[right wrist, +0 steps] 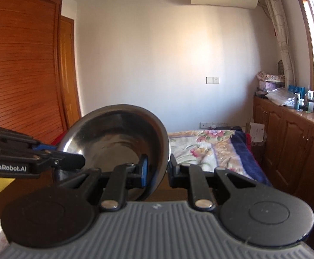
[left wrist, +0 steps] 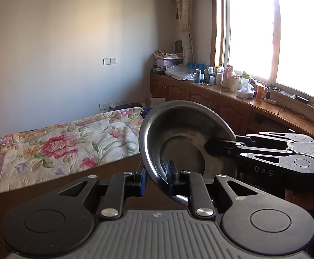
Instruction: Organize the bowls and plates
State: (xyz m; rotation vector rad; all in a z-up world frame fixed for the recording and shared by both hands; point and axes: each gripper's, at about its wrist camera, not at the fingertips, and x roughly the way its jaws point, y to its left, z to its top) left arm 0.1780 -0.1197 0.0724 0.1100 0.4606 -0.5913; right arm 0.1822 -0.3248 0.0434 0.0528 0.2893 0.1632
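Observation:
A stainless steel bowl (left wrist: 178,129) hangs tilted in the air, held by both grippers at once. In the left wrist view my left gripper (left wrist: 157,173) is shut on its near rim, one blue pad inside and one outside. My right gripper (left wrist: 213,149) reaches in from the right and is shut on the bowl's right rim. In the right wrist view the same bowl (right wrist: 113,138) fills the centre, with my right gripper (right wrist: 158,169) pinching its right rim. There my left gripper (right wrist: 70,157) comes in from the left onto the opposite rim.
A dark brown tabletop (left wrist: 48,194) lies below the grippers. Beyond it is a bed with a floral cover (left wrist: 59,142). A wooden counter (left wrist: 232,99) crowded with bottles runs under the bright window at right. A tall wooden wardrobe (right wrist: 23,64) stands at left.

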